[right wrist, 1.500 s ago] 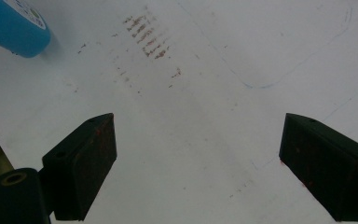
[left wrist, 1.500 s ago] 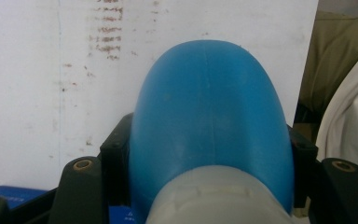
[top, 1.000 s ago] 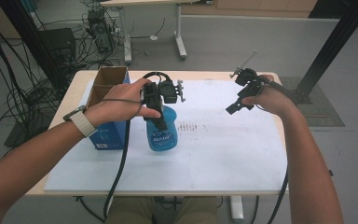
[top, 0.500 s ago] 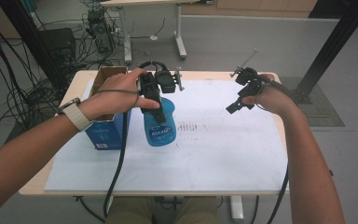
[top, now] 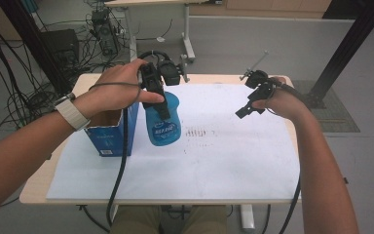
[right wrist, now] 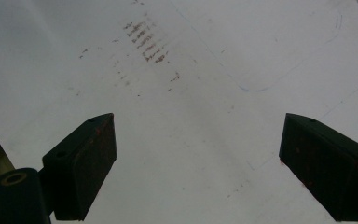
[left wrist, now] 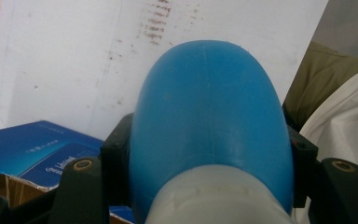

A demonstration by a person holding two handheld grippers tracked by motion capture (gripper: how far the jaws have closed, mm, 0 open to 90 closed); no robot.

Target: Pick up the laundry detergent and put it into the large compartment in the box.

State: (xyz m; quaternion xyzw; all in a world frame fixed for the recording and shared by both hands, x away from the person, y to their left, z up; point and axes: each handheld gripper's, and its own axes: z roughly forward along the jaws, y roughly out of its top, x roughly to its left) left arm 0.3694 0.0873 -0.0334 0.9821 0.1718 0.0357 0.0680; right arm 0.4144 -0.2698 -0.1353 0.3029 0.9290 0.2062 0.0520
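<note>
A blue plastic bottle (top: 164, 124) with a pale neck hangs base down, apparently just above the white sheet (top: 224, 161), right beside an open blue carton (top: 111, 137). My left gripper (top: 157, 100) is shut on the bottle's upper part; in the left gripper view the blue body (left wrist: 209, 112) bulges between the two jaws of that gripper (left wrist: 209, 156). My right gripper (top: 246, 110) hovers over the sheet's far right, apart from the bottle. In the right gripper view that gripper (right wrist: 198, 163) stands wide open above bare sheet (right wrist: 242, 42).
The carton (left wrist: 32, 149) stands at the sheet's left edge with its flaps open. Brown smudges (top: 199, 132) mark the sheet's middle, also visible as smudges (right wrist: 144, 39). Beyond the table are cables, a second desk and a black post.
My left gripper has risen and turned with the bottle in it, carrying it slightly left toward the carton. The right gripper has stayed in place, open.
</note>
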